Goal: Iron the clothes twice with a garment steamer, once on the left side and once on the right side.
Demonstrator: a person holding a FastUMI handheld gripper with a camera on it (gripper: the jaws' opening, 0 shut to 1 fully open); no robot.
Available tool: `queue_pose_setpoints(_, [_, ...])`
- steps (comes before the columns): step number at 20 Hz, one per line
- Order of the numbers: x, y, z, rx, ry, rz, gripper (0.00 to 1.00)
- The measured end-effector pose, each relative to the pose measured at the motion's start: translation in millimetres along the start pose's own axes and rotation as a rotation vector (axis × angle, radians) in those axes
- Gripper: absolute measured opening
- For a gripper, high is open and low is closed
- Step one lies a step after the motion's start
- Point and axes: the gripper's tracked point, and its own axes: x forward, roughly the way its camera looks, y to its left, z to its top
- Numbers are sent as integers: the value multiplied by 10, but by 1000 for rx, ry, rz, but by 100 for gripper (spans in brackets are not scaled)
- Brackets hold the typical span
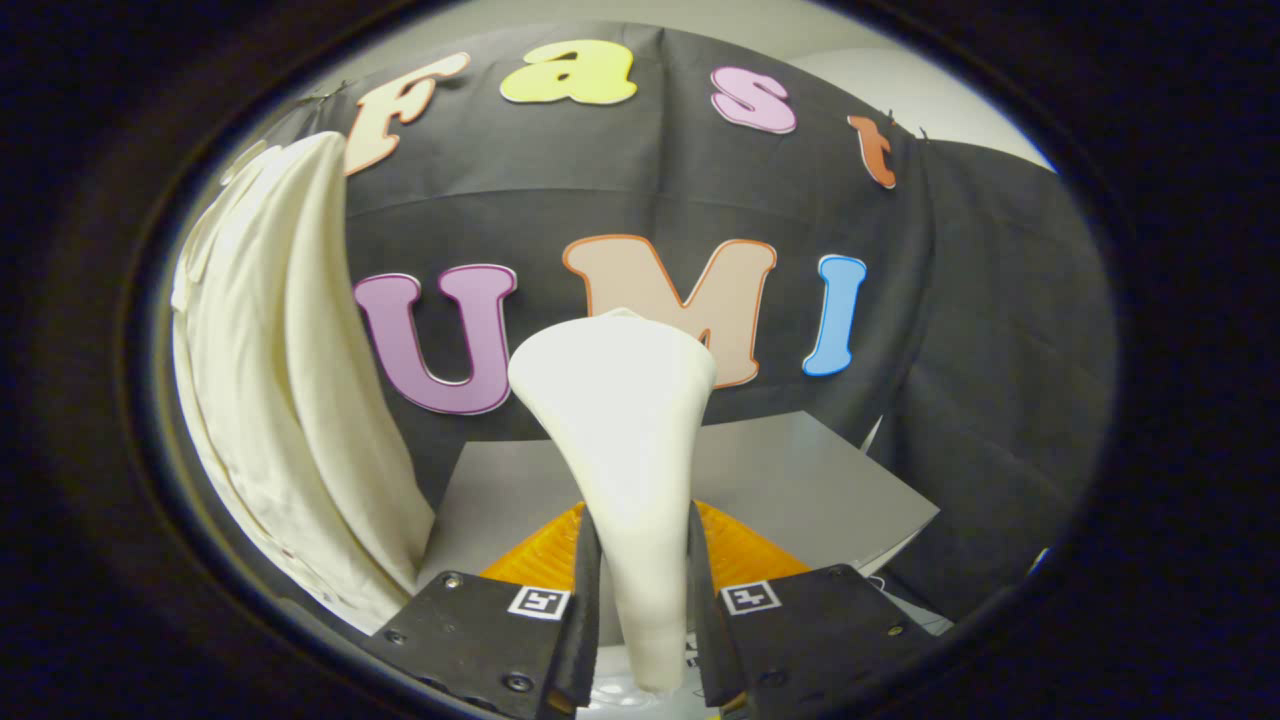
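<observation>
My gripper point(642, 575) is shut on the white garment steamer point(625, 430), with both fingers pressing on its narrow handle. The steamer stands upright between the fingers and widens to a broad head above them. A cream-white garment point(290, 400) hangs to the left of the steamer, against the booth wall, a clear gap away from the steamer head. The steamer's face is turned away, so its steam plate is hidden.
A grey table top point(800, 480) lies beyond the fingers. An orange ribbed object point(745, 555) sits on it just behind the steamer handle, partly hidden. The black cloth wall closes the back and right side.
</observation>
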Motion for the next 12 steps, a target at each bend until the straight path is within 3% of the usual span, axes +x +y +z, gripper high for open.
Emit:
queue_pose_setpoints(7, [-943,641,133,15,-107,9,41])
queue_pose_setpoints(12, [-1678,1522,394,37,-192,76,40])
